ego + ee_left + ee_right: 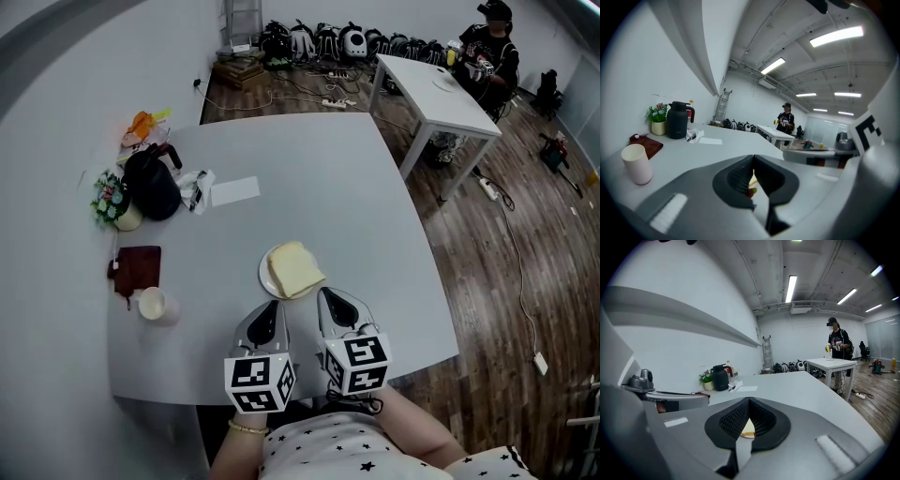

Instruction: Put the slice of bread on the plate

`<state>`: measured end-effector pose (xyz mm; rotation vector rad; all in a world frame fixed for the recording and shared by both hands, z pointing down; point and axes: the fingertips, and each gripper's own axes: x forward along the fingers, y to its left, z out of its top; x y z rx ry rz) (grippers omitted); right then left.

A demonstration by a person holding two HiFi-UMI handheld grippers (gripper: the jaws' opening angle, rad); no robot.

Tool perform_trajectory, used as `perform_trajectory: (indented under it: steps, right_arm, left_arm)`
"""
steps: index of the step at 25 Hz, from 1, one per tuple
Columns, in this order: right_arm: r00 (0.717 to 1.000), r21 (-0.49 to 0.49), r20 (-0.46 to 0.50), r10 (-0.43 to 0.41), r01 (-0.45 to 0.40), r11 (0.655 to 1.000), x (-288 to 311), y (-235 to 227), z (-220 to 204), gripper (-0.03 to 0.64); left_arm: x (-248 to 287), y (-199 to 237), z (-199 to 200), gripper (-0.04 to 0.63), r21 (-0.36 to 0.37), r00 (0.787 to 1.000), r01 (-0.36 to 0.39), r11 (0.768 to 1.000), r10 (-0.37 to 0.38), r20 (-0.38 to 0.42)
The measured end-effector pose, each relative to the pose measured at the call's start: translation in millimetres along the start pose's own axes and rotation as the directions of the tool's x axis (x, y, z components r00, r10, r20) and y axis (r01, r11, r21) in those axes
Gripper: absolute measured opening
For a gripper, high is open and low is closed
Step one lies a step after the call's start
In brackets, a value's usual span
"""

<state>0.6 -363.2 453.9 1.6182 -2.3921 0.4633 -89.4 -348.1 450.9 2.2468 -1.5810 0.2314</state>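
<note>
Grey table [328,178], bread [295,269] on plate [264,273]: my left gripper [273,306] and right gripper [328,293], both pinched empty, should lift clear gently.

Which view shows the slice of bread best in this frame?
The head view: the whole slice of bread lies on the plate, unobstructed. The left and right gripper views each show only a pale sliver through the gap between their jaws.

Table [309,178] was viewed steeply from above by the head view, both gripper views were set low and close over it, faced across, bread [295,269], jug [155,183], far person [489,52] shared by all.
</note>
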Motion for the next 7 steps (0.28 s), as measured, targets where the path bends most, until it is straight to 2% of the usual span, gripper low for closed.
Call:
perform_trajectory:
  steps: [7]
  right_arm:
    - [1.0, -0.003, -0.005, 0.003, -0.003, 1.0, -3.3, -1.3, -2.0, -0.002]
  left_arm:
    - [-2.8, -5.3, 0.9, 0.008, 0.002, 1.0, 0.001, 1.0, -0.001, 0.006]
